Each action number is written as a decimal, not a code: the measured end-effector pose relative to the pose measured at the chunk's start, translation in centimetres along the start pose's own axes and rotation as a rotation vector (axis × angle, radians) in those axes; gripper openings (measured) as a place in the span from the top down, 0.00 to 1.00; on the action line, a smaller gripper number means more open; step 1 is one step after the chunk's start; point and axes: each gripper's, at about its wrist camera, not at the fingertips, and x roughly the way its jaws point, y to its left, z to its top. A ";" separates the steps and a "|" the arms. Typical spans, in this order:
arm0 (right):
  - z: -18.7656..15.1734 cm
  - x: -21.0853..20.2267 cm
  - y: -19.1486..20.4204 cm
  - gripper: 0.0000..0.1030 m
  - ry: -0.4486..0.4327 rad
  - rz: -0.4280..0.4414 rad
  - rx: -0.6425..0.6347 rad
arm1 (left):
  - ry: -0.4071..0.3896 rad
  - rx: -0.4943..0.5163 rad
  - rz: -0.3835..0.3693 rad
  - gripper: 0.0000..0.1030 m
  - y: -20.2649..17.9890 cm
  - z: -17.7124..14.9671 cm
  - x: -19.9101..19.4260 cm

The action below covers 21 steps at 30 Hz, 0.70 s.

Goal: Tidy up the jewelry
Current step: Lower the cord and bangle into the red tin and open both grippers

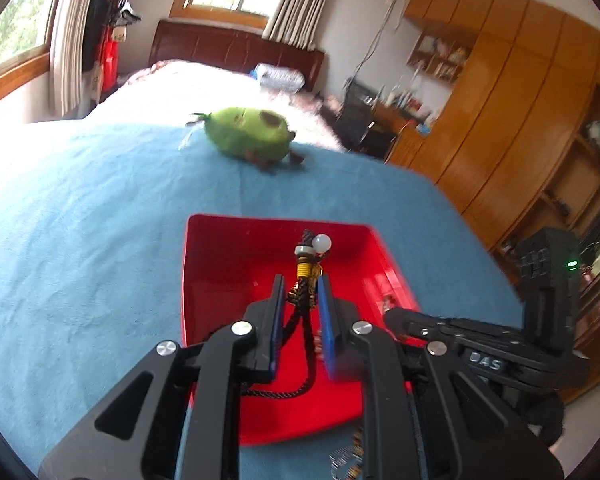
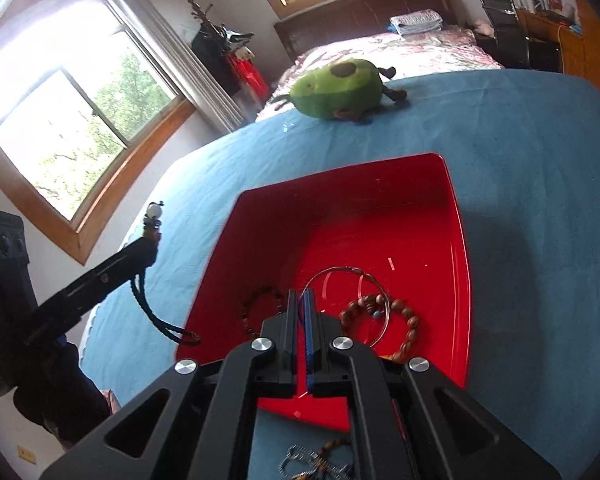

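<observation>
Left wrist view looks down the left gripper (image 1: 300, 284), its 2 fingers (image 1: 327, 304) narrowed onto a black braided cord charm (image 1: 306, 280) with a yellow wrap and a pale round bead at its tip; the cord loops down between the blue pads and hangs over the red tray (image 1: 220, 264); the tray sits on a blue blanket (image 1: 80, 220) spread over a bed, with a green plush toy (image 1: 248, 132) lying well beyond it; at the right edge the right gripper (image 1: 392, 316) reaches over the tray's right rim; wooden wardrobes (image 1: 500, 100) line the far wall, seen only from this side.

Right wrist view shows what the first hides: the tray floor (image 2: 360, 232) holds a brown wooden bead bracelet (image 2: 396, 320), a thin silver wire ring (image 2: 340, 276) overlapping it, and a dark bead bracelet (image 2: 260, 304) to the left; the right gripper (image 2: 300, 300) hovers above them with its fingers (image 2: 290, 320) pressed together and nothing gripped; at the left, the left gripper (image 2: 148, 248) appears side-on, the charm (image 2: 154, 216) sticking up past its tip and the cord's loop dangling to the tray's near-left corner; more jewelry, a silvery chain (image 2: 300, 460) and beads, lies on the blanket just in front of the tray, partly hidden by the gripper body.
</observation>
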 end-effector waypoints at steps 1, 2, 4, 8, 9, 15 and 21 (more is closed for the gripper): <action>0.2 0.8 -0.3 0.98 0.014 -0.010 0.003 | 0.027 0.000 0.016 0.86 0.3 0.0 1.3; 0.5 1.8 -0.7 0.98 0.032 -0.022 0.006 | 0.061 -0.005 0.034 0.86 0.6 -0.1 3.0; 0.7 3.0 -1.1 0.98 0.054 -0.039 0.007 | 0.110 -0.011 0.062 0.86 1.3 -0.2 5.2; 0.7 5.0 -1.5 0.98 0.091 -0.063 0.002 | 0.146 -0.008 0.090 0.86 2.4 -0.4 7.1; 0.7 5.1 -1.5 0.98 0.096 -0.066 0.001 | 0.160 -0.002 0.092 0.86 2.4 -0.5 7.7; 0.5 5.6 -1.7 0.94 0.121 -0.078 0.006 | 0.199 0.013 0.111 0.84 2.8 -0.6 9.3; 0.5 4.7 -1.3 0.92 0.100 -0.078 -0.003 | 0.174 0.036 0.136 0.85 2.6 -0.9 8.6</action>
